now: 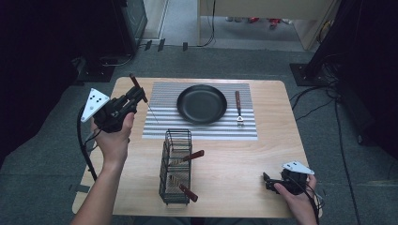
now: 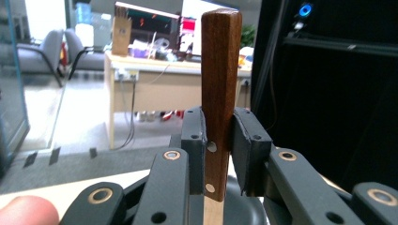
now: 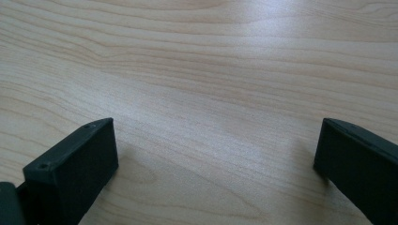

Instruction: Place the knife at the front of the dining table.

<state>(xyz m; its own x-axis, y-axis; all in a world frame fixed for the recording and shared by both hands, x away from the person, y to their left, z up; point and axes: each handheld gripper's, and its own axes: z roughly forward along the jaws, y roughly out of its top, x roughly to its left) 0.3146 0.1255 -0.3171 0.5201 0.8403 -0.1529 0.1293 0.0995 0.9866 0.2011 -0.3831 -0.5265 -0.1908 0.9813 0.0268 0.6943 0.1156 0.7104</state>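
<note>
My left gripper is raised over the table's left side and is shut on a wooden-handled utensil. Its thin metal part slants down toward the striped mat. In the left gripper view the riveted handle stands upright between the two pads. A black pan sits on the mat, with a wooden-handled fork lying to its right. My right gripper rests low at the front right. It is open over bare wood, with nothing between its fingers.
A black wire basket stands at the front centre of the wooden table with two wooden-handled utensils poking out of it. Cables trail over the floor to the right. Dark equipment stands at both sides.
</note>
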